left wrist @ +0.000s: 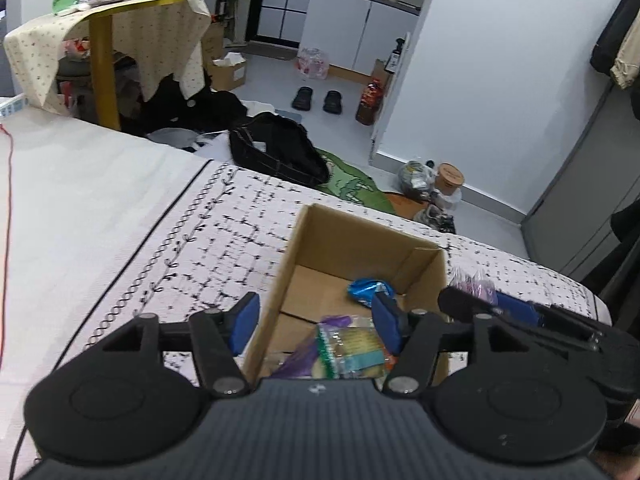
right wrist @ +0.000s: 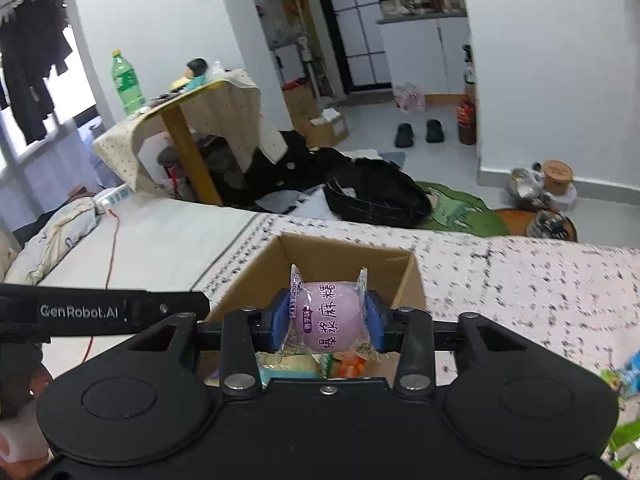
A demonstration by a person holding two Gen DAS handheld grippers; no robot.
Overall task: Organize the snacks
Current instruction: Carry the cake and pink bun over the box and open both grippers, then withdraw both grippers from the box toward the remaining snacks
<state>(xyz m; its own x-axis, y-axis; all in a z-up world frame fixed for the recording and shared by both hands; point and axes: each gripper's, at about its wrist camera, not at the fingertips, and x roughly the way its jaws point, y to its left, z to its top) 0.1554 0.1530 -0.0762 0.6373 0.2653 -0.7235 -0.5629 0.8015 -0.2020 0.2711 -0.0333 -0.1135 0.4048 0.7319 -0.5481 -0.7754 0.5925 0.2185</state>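
Mochi: the purple mochi packet is sitting between the blue pads of the right gripper, over the cardboard box.
Risk: it may be slipping early, catching the box rim and landing on the bedspread.
Left gripper: hanging half open, empty, above snacks in the box.
Around: crowding the right gripper; loose packets lying right.

A lilac snack packet carries dark purple lettering. The cardboard box is plain brown. The bed cover is white with black broken grid lines. Blue pads line black jaws.
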